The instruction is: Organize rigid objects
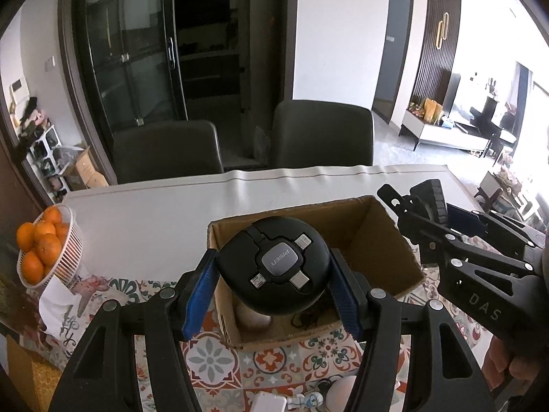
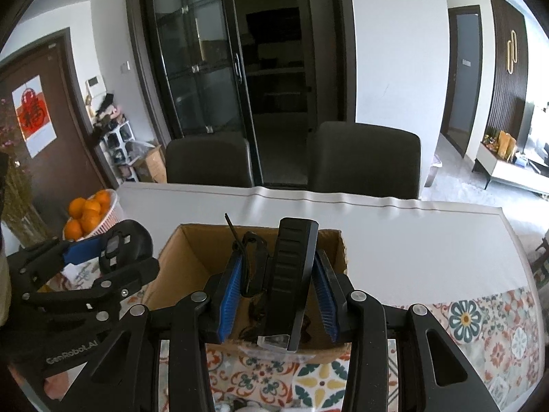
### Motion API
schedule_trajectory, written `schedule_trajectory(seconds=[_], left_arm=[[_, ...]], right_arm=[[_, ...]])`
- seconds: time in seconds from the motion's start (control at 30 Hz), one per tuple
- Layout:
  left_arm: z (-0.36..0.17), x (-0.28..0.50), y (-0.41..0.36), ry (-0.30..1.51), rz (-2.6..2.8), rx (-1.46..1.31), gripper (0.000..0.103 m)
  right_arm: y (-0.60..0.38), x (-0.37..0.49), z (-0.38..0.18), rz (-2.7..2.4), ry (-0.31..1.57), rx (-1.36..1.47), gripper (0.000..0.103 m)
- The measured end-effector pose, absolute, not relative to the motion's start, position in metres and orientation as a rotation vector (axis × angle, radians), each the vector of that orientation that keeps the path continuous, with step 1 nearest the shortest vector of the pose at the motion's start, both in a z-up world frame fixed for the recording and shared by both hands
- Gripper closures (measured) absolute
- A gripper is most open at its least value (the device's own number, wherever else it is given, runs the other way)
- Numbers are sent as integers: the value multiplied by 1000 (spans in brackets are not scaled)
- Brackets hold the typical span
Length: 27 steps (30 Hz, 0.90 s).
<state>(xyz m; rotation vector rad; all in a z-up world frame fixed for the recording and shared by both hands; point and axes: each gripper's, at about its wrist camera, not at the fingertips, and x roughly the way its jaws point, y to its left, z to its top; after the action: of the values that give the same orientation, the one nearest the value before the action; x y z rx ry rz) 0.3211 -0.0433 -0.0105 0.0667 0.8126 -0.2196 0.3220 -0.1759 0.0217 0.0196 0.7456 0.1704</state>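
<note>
We hold the round cable case [image 1: 276, 267] in our left tongs [image 1: 274, 288], closed on it above the cardboard box [image 1: 384, 237]; our right tongs [image 2: 279, 288] grip a ribbed black device [image 2: 291, 274] over the box's near rim. Bare desk [image 2: 411, 240] lies beyond the box's far edge.

box [image 1: 384, 240]: top open, walls upright, a cable and a pale object on its floor | over mouth: left gripper [image 1: 274, 274] clamping round charger [image 1: 274, 264], right gripper [image 2: 274, 281] clamping black device [image 2: 291, 274], side by side, crowding entry | behind box: bare white cloth [image 2: 411, 240], passable | far left: orange basket [image 1: 68, 257] | far edge: two chairs [image 1: 322, 130]
</note>
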Motion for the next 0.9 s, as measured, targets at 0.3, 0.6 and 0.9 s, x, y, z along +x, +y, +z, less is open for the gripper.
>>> schedule_trajectory(seconds=[0.3, 0.6, 0.9], left_arm=[[-36, 349, -46, 926, -231, 54, 41], [-58, 368, -50, 1000, -207, 61, 41], [-70, 371, -55, 1027, -204, 86, 41]], right_arm=[[-177, 351, -6, 196, 862, 27, 62], [-183, 374, -43, 204, 973, 61, 61], [-185, 379, -61, 189, 1021, 63, 55]])
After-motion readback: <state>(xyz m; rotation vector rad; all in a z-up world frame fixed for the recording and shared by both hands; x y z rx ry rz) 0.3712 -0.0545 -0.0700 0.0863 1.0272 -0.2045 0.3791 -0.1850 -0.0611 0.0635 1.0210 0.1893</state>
